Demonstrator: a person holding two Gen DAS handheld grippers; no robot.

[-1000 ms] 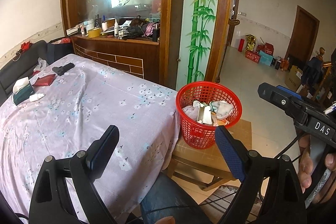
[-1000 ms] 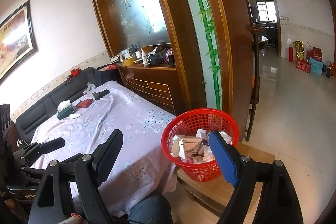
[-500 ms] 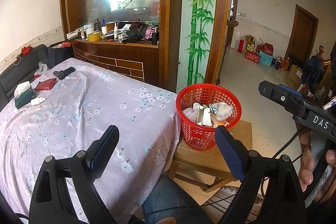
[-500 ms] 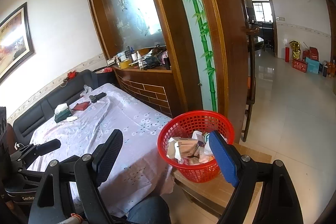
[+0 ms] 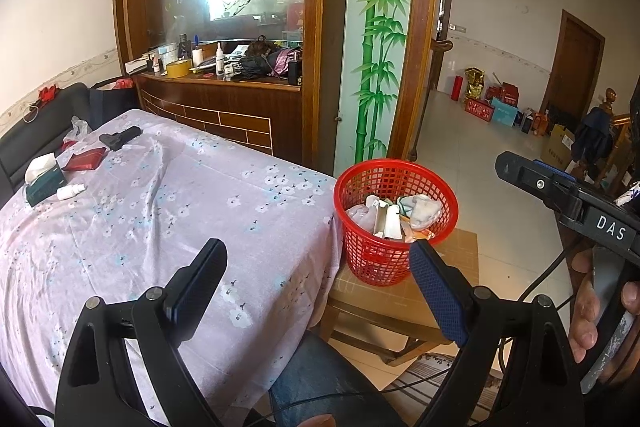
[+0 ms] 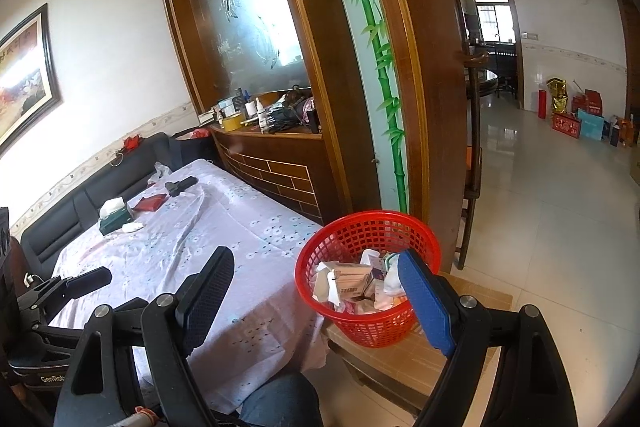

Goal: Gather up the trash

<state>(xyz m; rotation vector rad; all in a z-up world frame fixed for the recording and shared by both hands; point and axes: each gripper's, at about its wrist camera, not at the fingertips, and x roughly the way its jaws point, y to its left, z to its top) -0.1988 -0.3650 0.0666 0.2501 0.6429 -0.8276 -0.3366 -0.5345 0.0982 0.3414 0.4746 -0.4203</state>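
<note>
- Tiled floor [image 6: 560,211] is seen stretching away beyond the right-hand jaw of both grippers, wide and bare up to boxes lined along the far wall.
- Ahead of the left-hand jaws a surface draped in a floral cloth [image 5: 160,219] is spread; its near corner drops off just short of the red basket [image 5: 394,223].
- The basket is stood on a low wooden stool [image 5: 404,301], just beyond the blue pad of each gripper, close beside the cloth's hanging edge. Crumpled paper, cartons and wrappers [image 6: 356,283] are heaped inside it.
- The left gripper [image 5: 316,279] is held with jaws wide apart, nothing between them.
- The right gripper [image 6: 316,287] is likewise spread wide and empty.
- Only from the left wrist are the right gripper's side and the hand [image 5: 592,311] around its handle seen, past the right-hand jaw.
- Only from the right wrist are a framed picture [image 6: 24,79] on the wall and a lit doorway [image 6: 488,27] shown; part of the left gripper appears past the left-hand jaw.
- Far beyond the left-hand jaws, at the cloth's far end, a tissue box [image 5: 42,179], a small white bottle [image 5: 70,191], a red wallet [image 5: 86,159] and a black object [image 5: 118,137] are laid near a dark sofa [image 6: 96,187].
- A denim-clad knee [image 5: 320,379] is seen below the jaws.
</note>
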